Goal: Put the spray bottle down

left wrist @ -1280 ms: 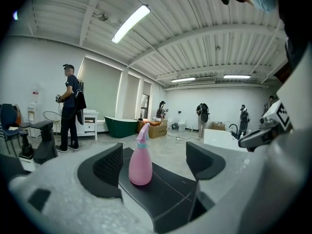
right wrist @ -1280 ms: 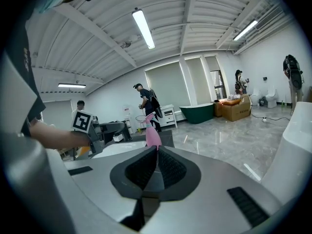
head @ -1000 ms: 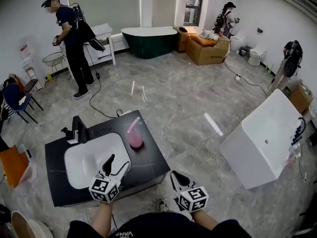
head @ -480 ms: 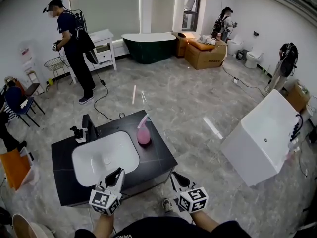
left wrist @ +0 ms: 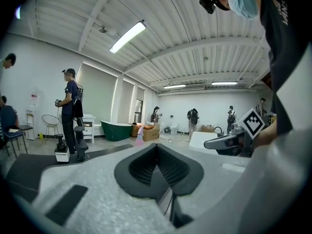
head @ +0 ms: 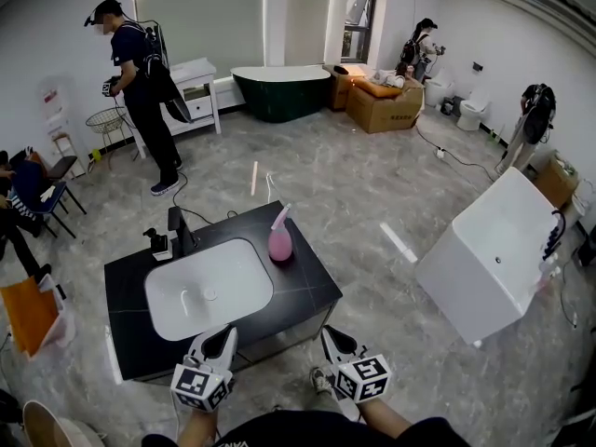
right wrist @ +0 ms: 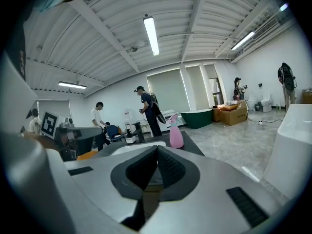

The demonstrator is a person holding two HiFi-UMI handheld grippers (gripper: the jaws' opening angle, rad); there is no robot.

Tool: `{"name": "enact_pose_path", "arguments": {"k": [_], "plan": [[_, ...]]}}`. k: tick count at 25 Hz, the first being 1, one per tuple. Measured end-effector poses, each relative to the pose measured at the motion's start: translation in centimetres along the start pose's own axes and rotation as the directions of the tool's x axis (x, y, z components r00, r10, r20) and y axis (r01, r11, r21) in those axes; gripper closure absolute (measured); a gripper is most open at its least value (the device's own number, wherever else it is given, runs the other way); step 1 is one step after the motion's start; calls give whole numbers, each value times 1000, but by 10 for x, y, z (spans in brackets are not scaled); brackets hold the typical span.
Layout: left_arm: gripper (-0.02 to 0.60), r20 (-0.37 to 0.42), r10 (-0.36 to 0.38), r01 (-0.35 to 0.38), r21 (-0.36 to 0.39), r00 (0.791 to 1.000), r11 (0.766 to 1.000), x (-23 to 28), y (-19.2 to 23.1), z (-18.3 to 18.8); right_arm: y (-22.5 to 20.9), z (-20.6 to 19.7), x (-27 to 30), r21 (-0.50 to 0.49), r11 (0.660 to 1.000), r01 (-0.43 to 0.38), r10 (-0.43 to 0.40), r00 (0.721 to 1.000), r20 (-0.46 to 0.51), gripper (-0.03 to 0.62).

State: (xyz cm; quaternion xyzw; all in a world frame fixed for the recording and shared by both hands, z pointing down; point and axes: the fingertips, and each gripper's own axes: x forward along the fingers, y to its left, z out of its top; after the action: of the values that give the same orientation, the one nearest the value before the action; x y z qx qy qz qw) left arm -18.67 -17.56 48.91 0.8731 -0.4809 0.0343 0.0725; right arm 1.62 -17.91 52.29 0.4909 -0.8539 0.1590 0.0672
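Note:
The pink spray bottle [head: 280, 242] stands upright on the black countertop [head: 307, 291], just right of the white basin [head: 209, 291], with nothing touching it. My left gripper [head: 226, 335] is at the counter's near edge, shut and empty, well short of the bottle. My right gripper [head: 328, 333] hangs beside the counter's near right corner, its jaws together with nothing in them. In the right gripper view the bottle [right wrist: 175, 134] shows beyond the shut jaws [right wrist: 157, 147]. In the left gripper view it is a tiny pink shape [left wrist: 139, 135] far beyond the shut jaws [left wrist: 157, 145].
A black faucet [head: 177, 226] and a small dispenser [head: 158, 245] stand at the basin's far left. A white bathtub [head: 498, 250] sits at the right. A dark green tub [head: 279, 87], cardboard boxes [head: 386, 96] and a standing person [head: 140, 91] are farther back.
Both grippers have drawn back from over the basin toward the counter's near edge. The left jaws went from open to shut. The bottle stayed where it stands.

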Motion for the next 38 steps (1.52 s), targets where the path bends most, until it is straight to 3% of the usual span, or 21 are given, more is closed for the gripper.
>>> {"name": "enact_pose_path", "arguments": {"k": [8,18,23,38], "plan": [[571,-20,-57,57,16,998,998,-29,-10,-10,28,-19,-13,4,1000,8,-8,1000,-21,594],[571,-49,-67,69,28,997,997,-58,-14,-29,49,-33,-26,-17,999,33,-34,998,-53,595],[571,-47,-70,70,3,996,998,-65,-21,-27,57,-39,-32,-18,999,34,-35,998,-60,595],[571,-28,-61,61,28,998,998,-69,-20,-28,61,-40,-32,-28,999,29,-30,998,-59,595]]}}
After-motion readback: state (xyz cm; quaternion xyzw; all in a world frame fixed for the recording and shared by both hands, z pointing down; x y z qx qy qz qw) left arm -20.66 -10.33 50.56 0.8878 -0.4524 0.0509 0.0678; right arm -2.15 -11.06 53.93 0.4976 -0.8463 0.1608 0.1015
